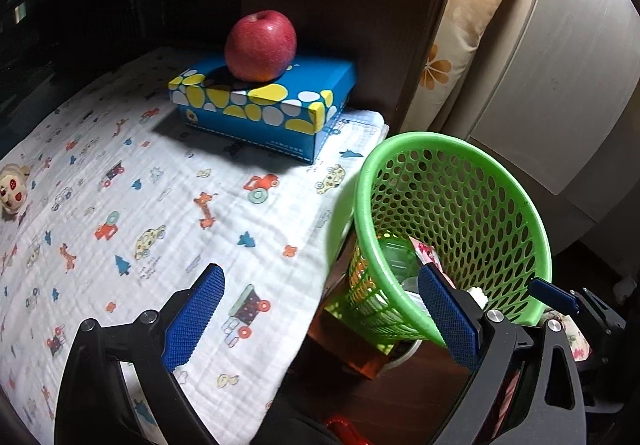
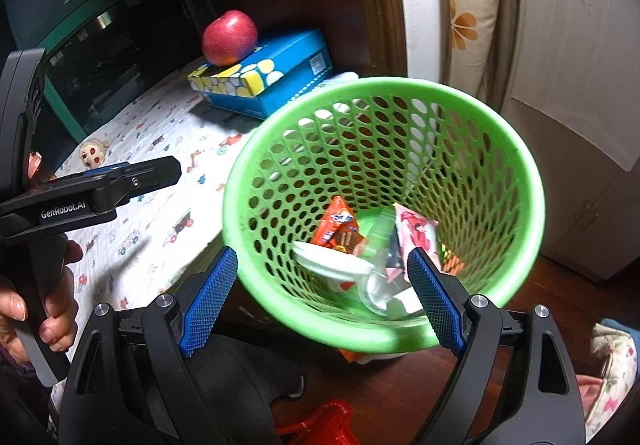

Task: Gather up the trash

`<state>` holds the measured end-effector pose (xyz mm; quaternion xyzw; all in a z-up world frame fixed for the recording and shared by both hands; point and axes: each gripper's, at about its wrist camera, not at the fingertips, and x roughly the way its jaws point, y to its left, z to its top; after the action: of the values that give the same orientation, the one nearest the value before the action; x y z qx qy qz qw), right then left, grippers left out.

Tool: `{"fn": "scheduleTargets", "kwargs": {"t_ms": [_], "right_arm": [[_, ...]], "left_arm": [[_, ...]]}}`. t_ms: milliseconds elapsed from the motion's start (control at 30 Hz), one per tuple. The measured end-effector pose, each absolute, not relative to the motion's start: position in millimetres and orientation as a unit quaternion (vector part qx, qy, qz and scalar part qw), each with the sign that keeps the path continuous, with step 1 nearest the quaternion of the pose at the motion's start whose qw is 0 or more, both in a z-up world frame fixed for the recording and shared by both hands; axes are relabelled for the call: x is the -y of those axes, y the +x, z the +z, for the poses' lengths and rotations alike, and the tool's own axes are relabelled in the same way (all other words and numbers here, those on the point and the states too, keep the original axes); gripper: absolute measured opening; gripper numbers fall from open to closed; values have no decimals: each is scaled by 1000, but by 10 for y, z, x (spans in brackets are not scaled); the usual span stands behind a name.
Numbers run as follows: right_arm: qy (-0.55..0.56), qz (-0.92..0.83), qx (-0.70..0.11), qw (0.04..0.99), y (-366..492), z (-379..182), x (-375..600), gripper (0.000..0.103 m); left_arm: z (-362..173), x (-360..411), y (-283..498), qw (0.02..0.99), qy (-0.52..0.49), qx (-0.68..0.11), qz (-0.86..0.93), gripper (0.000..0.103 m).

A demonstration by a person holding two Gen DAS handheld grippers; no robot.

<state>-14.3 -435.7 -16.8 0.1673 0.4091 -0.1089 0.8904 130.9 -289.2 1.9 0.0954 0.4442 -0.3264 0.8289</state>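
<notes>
A green mesh basket (image 2: 400,117) stands just off the right edge of the cloth-covered table (image 1: 132,205). Inside lie an orange wrapper (image 2: 336,225), a pink wrapper (image 2: 418,233), a white lid (image 2: 332,263) and a clear plastic bottle (image 2: 380,285). My right gripper (image 2: 324,297) hovers open over the basket's near rim with nothing pressed between its fingers. My left gripper (image 1: 320,313) is open too, above the table's right edge beside the basket (image 1: 460,205). In the right wrist view the left gripper (image 2: 160,171) shows side on, held by a person's hand (image 2: 52,309).
A red apple (image 1: 260,45) rests on a blue tissue box (image 1: 264,105) at the table's back. A small doll (image 1: 12,191) lies at the cloth's left edge. A white cabinet (image 2: 580,125) and a curtain stand behind the basket. Something red (image 2: 332,421) sits on the floor.
</notes>
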Motion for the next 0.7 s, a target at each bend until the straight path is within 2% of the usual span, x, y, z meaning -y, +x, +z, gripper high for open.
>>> {"fn": "scheduleTargets", "kwargs": {"t_ms": [700], "right_arm": [[136,-42,-393,909,264,91,3646,87]], "left_arm": [[82,1655,1361,865,27,-446,-230,94]]}}
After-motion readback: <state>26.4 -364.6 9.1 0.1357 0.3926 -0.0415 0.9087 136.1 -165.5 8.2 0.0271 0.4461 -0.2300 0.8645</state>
